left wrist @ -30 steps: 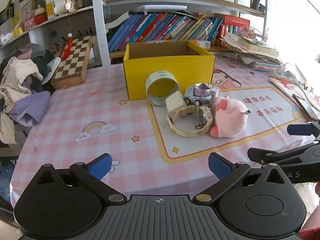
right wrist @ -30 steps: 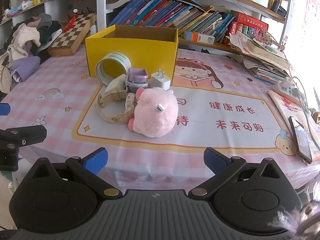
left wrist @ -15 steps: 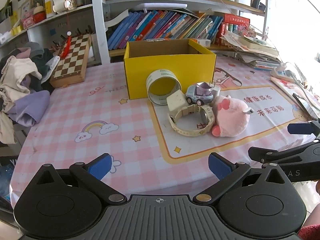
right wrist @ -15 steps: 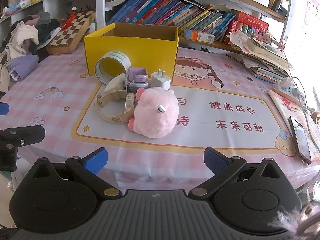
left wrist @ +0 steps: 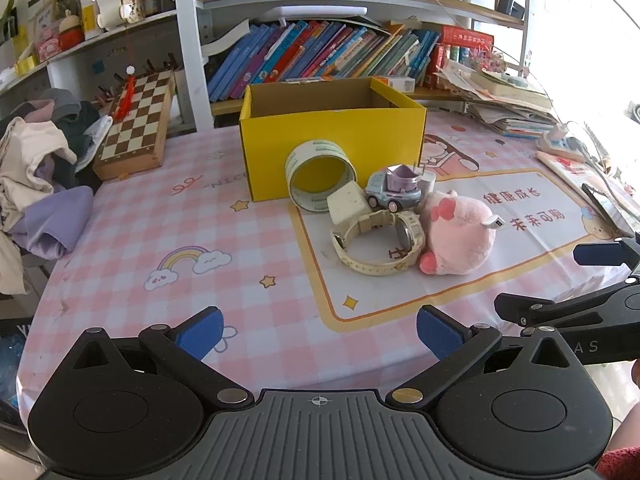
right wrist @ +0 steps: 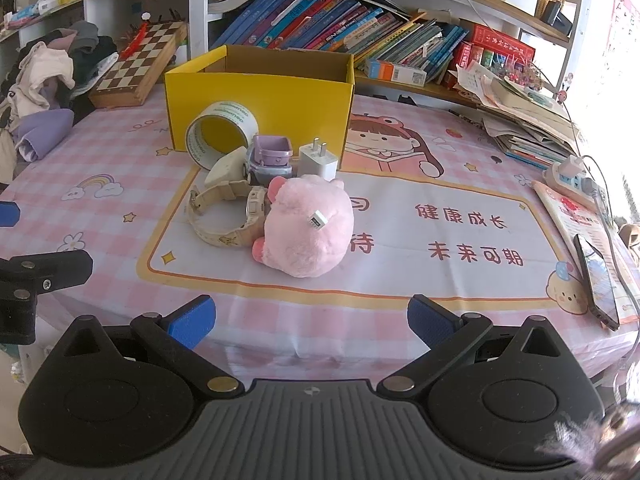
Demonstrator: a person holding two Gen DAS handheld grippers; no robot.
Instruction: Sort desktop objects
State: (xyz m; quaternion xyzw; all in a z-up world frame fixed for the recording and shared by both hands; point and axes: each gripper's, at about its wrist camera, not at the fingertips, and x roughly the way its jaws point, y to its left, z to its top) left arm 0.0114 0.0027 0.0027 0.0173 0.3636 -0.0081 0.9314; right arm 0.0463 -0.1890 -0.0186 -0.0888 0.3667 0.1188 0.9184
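An open yellow box (left wrist: pixel 332 140) (right wrist: pixel 260 104) stands mid-table. In front of it lie a tape roll (left wrist: pixel 320 176) (right wrist: pixel 222 132), a cream watch (left wrist: pixel 378 246) (right wrist: pixel 224 216), a small cream block (left wrist: pixel 348 208), a purple toy car (left wrist: pixel 394 192) (right wrist: pixel 268 158), a white charger plug (right wrist: pixel 318 160) and a pink plush toy (left wrist: pixel 456 240) (right wrist: pixel 308 228). My left gripper (left wrist: pixel 318 330) hovers open at the table's near edge, well short of the pile. My right gripper (right wrist: pixel 310 318) is open too, at the near edge just before the plush. Both hold nothing.
A chessboard box (left wrist: pixel 136 120) and a heap of clothes (left wrist: pixel 36 184) sit at the left. Books fill the shelf (left wrist: pixel 340 56) behind the box. Stacked papers, a power strip (right wrist: pixel 572 172) and a phone (right wrist: pixel 596 280) lie at the right edge.
Both grippers have crept slightly forward toward the pile, so the box and objects sit a bit nearer in view. The objects themselves have not moved.
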